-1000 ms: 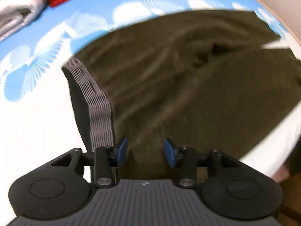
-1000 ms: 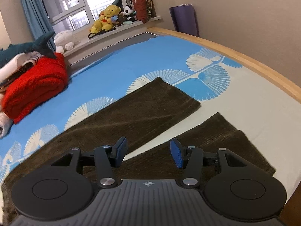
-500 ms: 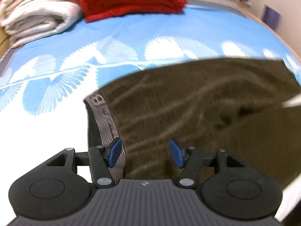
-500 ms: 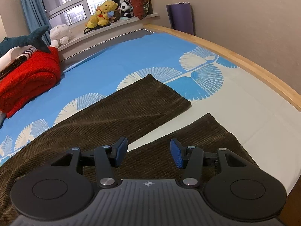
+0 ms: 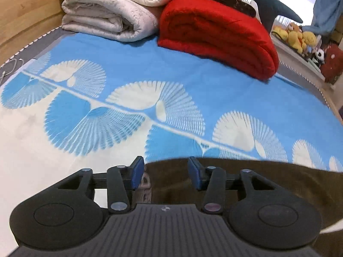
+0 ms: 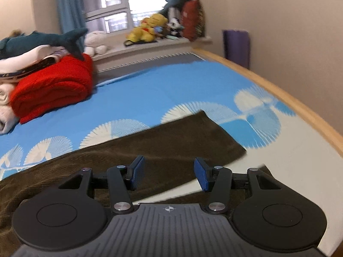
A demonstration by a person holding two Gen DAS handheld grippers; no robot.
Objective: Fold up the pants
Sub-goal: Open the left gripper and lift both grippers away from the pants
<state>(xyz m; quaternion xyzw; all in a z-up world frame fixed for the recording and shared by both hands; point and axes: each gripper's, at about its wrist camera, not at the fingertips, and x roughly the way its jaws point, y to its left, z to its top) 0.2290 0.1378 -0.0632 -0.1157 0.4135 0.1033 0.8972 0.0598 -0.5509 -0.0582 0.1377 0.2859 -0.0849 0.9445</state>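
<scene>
Dark brown corduroy pants [image 5: 246, 184] lie flat on the blue and white bedsheet [image 5: 150, 81]. Their grey elastic waistband [image 5: 146, 183] shows just inside my left fingertip. My left gripper [image 5: 165, 171] hovers over the waist corner with its jaws closing. The fabric's top edge lies below the gap, and the pads press on nothing. In the right wrist view the far pant leg [image 6: 171, 141] stretches to its hem, while the near leg [image 6: 267, 170] peeks out beside the right finger. My right gripper [image 6: 169, 172] stands open above the strip of sheet between the legs.
A red folded blanket [image 5: 216, 34] and white quilts [image 5: 111, 6] are stacked at the head of the bed, with a plush shark [image 6: 42, 40] on top. Stuffed toys [image 6: 150, 27] line the windowsill. The wooden bed frame [image 6: 300, 105] runs along the right, with a purple roll [image 6: 235, 47] against the wall.
The left view has swung and rolled away from the pants' body toward the stacked bedding; the waistband now sits low beside the left finger. The left jaws widened, then narrowed. The right view shifted and tilted up.
</scene>
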